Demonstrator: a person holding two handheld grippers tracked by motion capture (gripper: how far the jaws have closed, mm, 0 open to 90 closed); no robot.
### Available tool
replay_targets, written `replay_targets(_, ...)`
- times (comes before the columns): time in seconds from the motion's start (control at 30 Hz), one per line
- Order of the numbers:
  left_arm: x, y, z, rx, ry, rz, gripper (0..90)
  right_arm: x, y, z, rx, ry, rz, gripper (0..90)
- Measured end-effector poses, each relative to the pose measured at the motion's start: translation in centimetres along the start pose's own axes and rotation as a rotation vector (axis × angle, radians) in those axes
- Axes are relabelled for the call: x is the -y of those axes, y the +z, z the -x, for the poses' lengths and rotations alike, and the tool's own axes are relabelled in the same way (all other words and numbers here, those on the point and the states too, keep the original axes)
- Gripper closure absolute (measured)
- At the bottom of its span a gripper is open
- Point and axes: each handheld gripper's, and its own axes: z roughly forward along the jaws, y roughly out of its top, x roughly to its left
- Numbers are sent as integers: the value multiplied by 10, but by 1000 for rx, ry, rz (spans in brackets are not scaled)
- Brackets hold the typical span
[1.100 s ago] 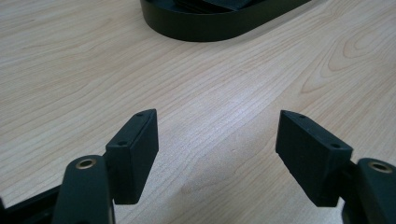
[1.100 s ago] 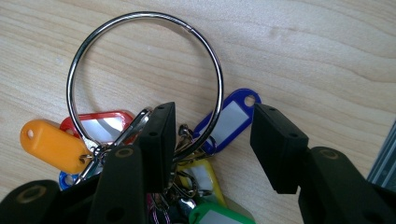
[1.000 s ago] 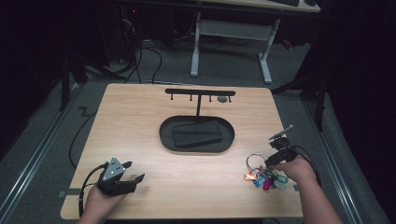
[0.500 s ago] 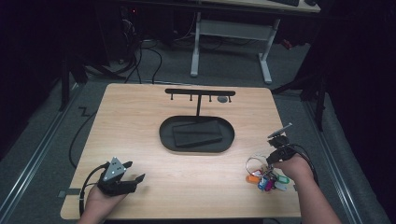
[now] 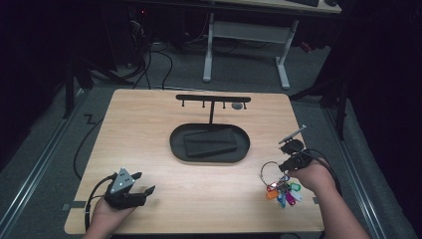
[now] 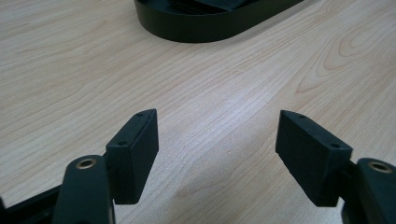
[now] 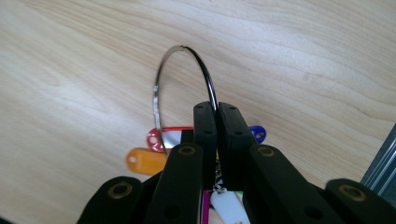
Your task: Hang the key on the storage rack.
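A metal key ring [image 7: 159, 93] carries several coloured tags [image 5: 286, 193] at the table's front right. My right gripper [image 7: 216, 109] has just been closing and is now shut on the ring's wire, which is pinched between its pads. In the high view the right gripper [image 5: 284, 167] holds the ring [image 5: 266, 172] tilted up off the wood, with the tags below it. Red [image 7: 161, 137] and orange [image 7: 144, 161] tags lie under the jaws. My left gripper [image 5: 143, 182] rests at the front left, open, with bare wood between its jaws [image 6: 217, 140].
A black oval tray [image 5: 179, 144] with a dark pad in it sits mid-table, and its wall [image 6: 210, 28] shows ahead of the left gripper. From it rises a black T-shaped hook stand [image 5: 213, 99]. The table's right edge lies close to the right hand.
The right gripper has closed on the key ring and risen a little, tipping the ring up. The left gripper has stayed where it was.
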Motion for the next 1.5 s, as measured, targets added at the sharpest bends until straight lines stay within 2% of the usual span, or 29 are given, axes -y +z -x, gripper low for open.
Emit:
replay_targets(0.3,-2,3,2,19,7,1,307,-4,-34,-23,5,-62,19,875)
replay_targets(0.47,-3,-1,2,15,15,17,307,-7,-51,-29,17,-89,22,875)
replay_targets(0.57,-3,-3,-1,11,2,26,307,-9,-58,-32,16,-95,23,875)
replay_targets(0.7,-3,-4,-3,12,-2,30,307,-13,-64,-35,3,-94,35,875)
replay_targets(1.1,-3,-2,-1,16,4,27,307,-31,-83,-44,7,-151,42,875)
replay_targets(1.5,-4,-3,-2,17,9,27,307,-46,-93,-47,26,-155,48,875)
